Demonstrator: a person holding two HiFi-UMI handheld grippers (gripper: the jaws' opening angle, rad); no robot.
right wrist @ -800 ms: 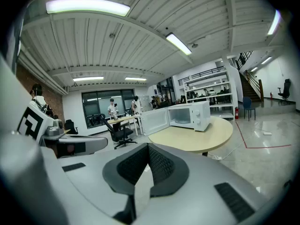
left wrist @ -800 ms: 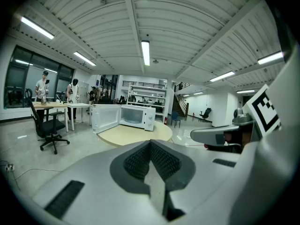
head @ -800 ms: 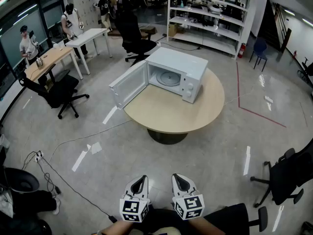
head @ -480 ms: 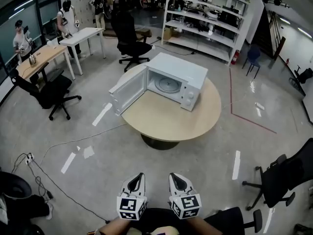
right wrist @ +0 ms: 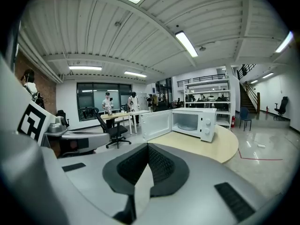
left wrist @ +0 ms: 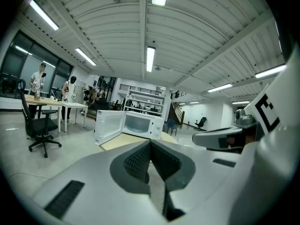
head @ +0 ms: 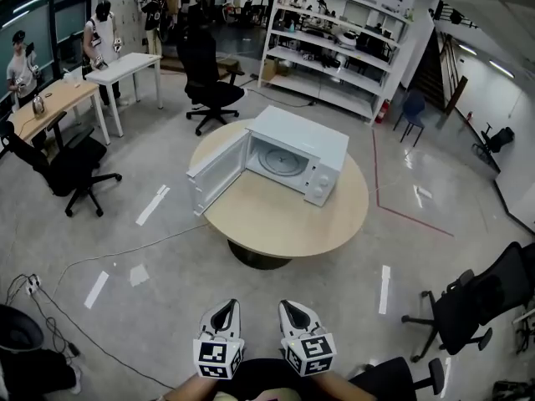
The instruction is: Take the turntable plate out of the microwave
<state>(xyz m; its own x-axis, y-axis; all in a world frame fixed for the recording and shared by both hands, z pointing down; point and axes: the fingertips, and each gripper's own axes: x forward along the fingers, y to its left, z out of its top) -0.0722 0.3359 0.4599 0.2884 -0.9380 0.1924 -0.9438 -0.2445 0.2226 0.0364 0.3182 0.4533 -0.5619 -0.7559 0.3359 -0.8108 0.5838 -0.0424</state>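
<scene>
We hold our left tool (head: 225, 308) and right tool (head: 290, 307) well short of the white boxy microwave (head: 311, 137), each with its jaws pressed together on nothing. The microwave's door (head: 219, 172) stands open on the round pale-wood surface (head: 284, 220), and the round glass turntable plate (head: 278, 159) lies inside it.

Bright, even light from the ceiling strip lights (left wrist: 150, 59). Glare streaks on the glossy floor (head: 384, 288). Both gripper views show strong fisheye bending and dark corners.
</scene>
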